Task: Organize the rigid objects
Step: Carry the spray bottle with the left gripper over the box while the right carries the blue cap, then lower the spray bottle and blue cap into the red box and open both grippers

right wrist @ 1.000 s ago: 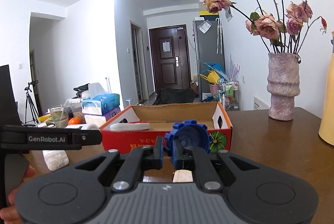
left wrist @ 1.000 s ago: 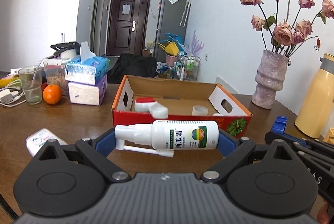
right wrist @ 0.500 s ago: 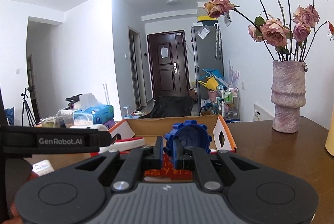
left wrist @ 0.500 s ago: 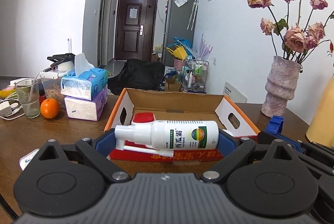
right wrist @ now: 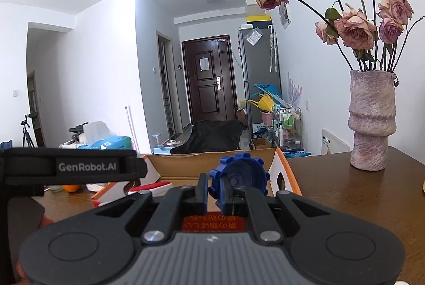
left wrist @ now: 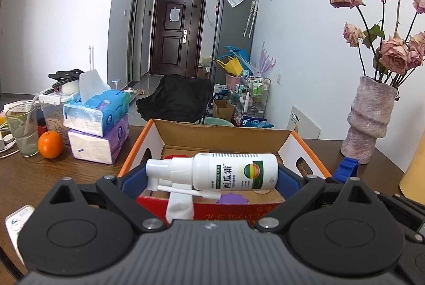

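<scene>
My left gripper (left wrist: 209, 180) is shut on a white spray bottle (left wrist: 220, 174) held crosswise, just over the near wall of an open orange-and-red cardboard box (left wrist: 156, 136). Inside the box lie a red-and-white object (right wrist: 152, 186), a purple piece (left wrist: 232, 197) and a white item (left wrist: 179, 206). My right gripper (right wrist: 214, 193) is shut on a blue gear-shaped cap (right wrist: 240, 174), held above the box's near right part (right wrist: 285, 173). The blue cap also shows in the left wrist view (left wrist: 345, 169).
On the brown table stand a stack of tissue packs (left wrist: 97, 122), an orange (left wrist: 50, 144), a glass (left wrist: 22, 130), a pink vase of dried roses (left wrist: 368, 120) and a yellow jug (left wrist: 414, 173). A white packet (left wrist: 16, 218) lies at the near left.
Both grippers have moved forward and upward with their loads, from in front of the box to over its near edge. The box's inside now shows below the spray bottle.
</scene>
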`<state>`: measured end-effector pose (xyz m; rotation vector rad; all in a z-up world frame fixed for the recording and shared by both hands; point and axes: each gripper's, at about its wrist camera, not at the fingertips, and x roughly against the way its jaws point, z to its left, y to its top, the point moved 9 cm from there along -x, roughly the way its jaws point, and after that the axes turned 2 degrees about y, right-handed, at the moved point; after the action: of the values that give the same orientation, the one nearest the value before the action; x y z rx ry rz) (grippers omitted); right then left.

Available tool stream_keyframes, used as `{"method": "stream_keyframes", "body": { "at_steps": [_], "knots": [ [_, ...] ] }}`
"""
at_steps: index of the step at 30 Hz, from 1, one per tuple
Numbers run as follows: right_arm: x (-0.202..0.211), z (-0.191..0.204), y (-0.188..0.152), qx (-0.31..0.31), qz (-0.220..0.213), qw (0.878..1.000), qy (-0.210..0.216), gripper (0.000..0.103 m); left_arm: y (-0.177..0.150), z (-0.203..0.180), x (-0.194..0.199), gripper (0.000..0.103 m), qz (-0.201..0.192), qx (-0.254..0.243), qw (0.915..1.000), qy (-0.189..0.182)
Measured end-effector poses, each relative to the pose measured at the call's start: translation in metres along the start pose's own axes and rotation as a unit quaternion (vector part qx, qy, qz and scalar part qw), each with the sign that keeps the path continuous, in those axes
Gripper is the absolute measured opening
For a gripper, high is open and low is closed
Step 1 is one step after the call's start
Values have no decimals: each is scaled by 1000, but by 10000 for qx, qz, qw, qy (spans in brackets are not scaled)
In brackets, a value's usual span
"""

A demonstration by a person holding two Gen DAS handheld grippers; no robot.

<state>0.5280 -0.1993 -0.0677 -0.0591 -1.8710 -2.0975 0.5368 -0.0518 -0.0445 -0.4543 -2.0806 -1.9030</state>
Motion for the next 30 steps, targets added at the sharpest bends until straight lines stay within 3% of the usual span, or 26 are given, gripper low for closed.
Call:
{"method": "stream_keyframes", "body": {
  "at_steps": [30],
  "knots": [
    [-88,-21,9,101,221,9997,-4,8,23,0,-83,99,204,-63,9992,331]
  ]
}}
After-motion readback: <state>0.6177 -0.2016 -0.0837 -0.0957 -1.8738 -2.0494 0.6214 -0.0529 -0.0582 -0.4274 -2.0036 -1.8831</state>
